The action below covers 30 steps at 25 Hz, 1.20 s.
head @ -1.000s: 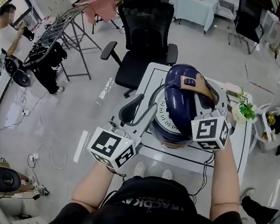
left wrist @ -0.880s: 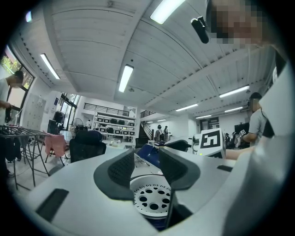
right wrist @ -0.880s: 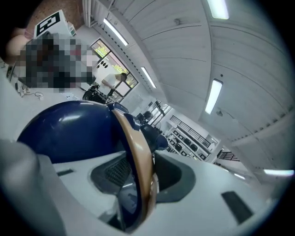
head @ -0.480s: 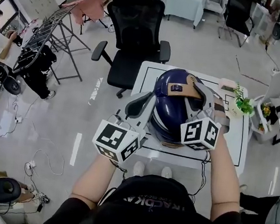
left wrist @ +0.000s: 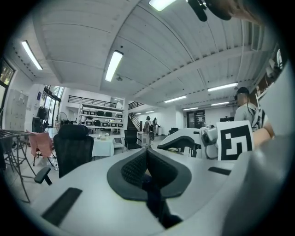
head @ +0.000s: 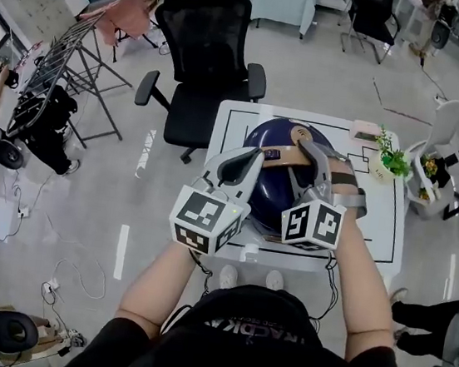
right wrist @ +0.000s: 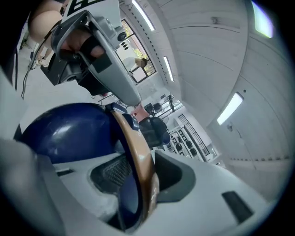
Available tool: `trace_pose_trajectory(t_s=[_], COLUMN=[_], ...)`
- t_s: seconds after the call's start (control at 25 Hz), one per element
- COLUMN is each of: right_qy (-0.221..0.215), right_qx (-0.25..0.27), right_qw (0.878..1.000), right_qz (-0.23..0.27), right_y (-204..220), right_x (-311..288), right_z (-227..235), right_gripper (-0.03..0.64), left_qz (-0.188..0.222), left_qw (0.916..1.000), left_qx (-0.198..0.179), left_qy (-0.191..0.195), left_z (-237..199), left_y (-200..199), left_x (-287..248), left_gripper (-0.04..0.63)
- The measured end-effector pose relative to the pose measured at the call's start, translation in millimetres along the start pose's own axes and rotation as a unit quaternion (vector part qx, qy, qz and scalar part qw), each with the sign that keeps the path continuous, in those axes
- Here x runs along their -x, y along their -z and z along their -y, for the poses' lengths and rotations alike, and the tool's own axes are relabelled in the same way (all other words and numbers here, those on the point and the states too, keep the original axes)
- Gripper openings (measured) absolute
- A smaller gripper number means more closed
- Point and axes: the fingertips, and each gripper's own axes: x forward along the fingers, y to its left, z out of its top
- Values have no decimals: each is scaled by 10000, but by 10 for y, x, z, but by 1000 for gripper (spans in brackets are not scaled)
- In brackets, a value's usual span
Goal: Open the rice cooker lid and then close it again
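The left gripper (left wrist: 146, 159) is hovering with its jaws just closing flat together on nothing. Just to its right, the blue rice cooker (head: 266, 213) is sitting on the white table (head: 380, 219), its lid (head: 282, 135) lying down or nearly so. The right gripper (right wrist: 138, 173) is clamping the lid's tan handle (right wrist: 136, 143) between half-spread jaws, with the blue dome bulging to that claw's left.

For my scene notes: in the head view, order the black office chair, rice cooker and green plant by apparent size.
1. black office chair
2. rice cooker, although nearer the camera
3. green plant
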Motion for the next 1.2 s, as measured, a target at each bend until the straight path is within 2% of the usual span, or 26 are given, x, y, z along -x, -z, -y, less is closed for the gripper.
trace_pose_trajectory(t_s=[0.44,0.88,1.2], right_qy=[-134,-242,-224], right_qx=[464,670,813], right_qw=[9986,9966,9951], right_qz=[-192,-419,-513], right_y=[-29,-28,-22], right_x=[-136,-224,-243], right_z=[-268,-452,-477], right_gripper=[161,172,175], left_qz=[-385,-716,-698], left_qw=[9991,9972,9972], left_qx=[-58,-85,77], left_qy=[165,196,260], left_z=[-103,-206,-246], left_y=[331,584,634], left_x=[-153,-162,-156], left_gripper=[3,3,2])
